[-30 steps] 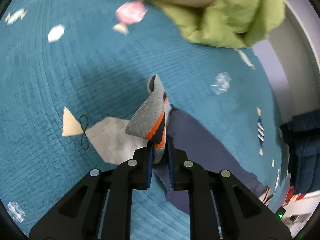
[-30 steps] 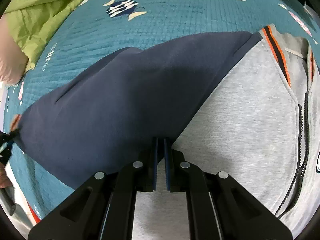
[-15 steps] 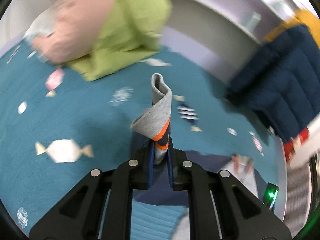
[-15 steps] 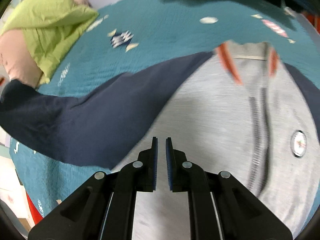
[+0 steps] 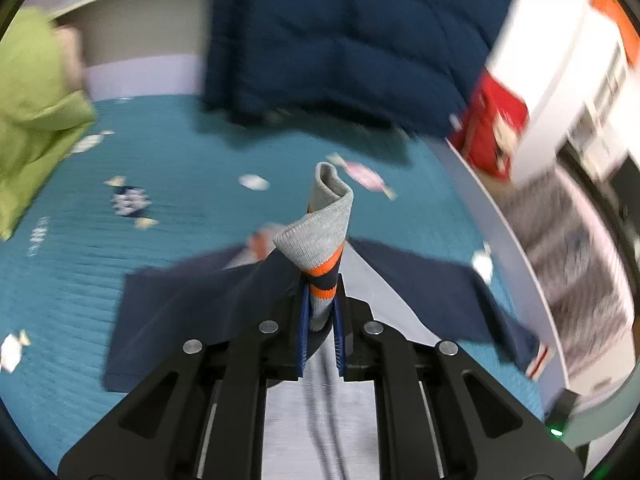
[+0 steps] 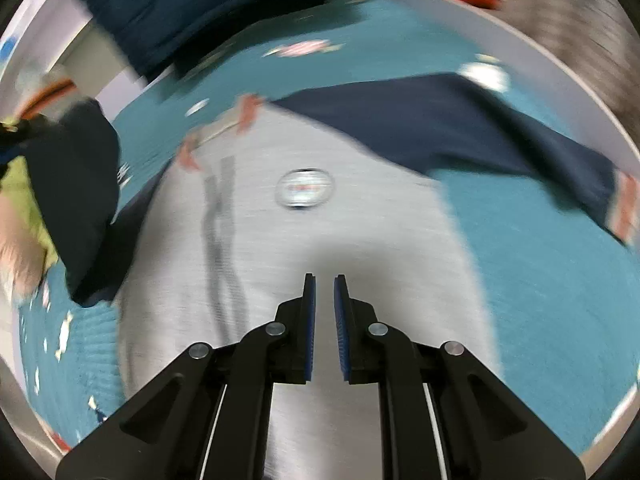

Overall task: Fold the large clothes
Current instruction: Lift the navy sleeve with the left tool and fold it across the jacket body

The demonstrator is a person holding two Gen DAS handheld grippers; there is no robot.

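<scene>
Your left gripper [image 5: 320, 316] is clamping the jacket's ribbed cuff [image 5: 320, 236], grey w/ orange and navy stripes; the cuff is curling up past the blue pads, and the navy sleeve [image 5: 208, 304] is trailing from it down to the bedspread.

Your right gripper [image 6: 324, 320] is holding nothing: fingers are standing slightly apart, having just been opening, w/ an empty gap between the pads.

The jacket [image 6: 288, 248] is lying spread front-up on the teal bedspread [image 6: 560, 288], grey body under both grippers, zip and round chest badge [image 6: 306, 188] showing, other navy sleeve [image 6: 480, 136] stretching out toward the bed edge.

A dark blue quilted item [image 5: 344, 36] is sitting at the far side, green fabric [image 5: 32, 112] off to the left. Both views are motion-blurred.
</scene>
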